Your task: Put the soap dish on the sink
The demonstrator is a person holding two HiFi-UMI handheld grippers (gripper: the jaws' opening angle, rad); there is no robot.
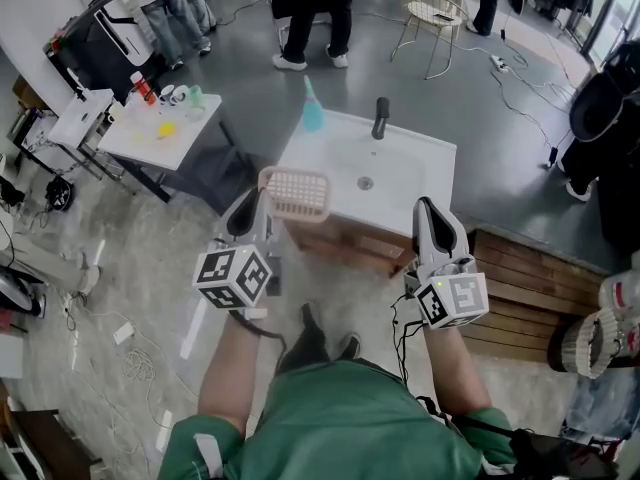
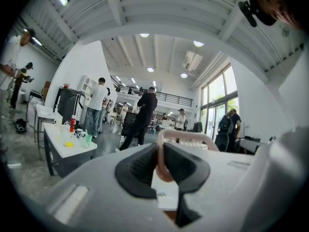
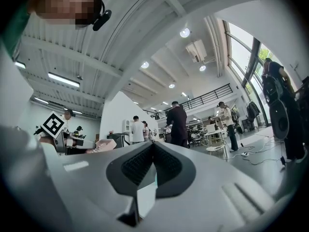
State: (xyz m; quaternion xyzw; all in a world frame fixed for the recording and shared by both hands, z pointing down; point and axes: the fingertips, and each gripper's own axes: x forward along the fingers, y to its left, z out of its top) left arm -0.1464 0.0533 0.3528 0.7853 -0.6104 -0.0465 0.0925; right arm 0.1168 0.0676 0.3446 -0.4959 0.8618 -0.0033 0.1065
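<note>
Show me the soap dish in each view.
Head view: soap dish, centre, by the sink's left edge, in the left claw.
Left gripper view: centre, rim pinched between the jaws.
Right gripper view: small, mid-left.
Shared landmark: the person in dark clothes, standing behind.

Pink perforated soap dish point(image 1: 296, 194) over white sink point(image 1: 425, 168) edge.

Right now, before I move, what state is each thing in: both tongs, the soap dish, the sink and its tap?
Left tongs: shut on the soap dish's rim.
Pink slatted plastic soap dish: held by its rim, roughly level, over the sink's front left corner, not released.
Right tongs: shut, nothing between them.
White rectangular sink: no dish set on it yet.
Black tap: upright, no stream visible.
</note>
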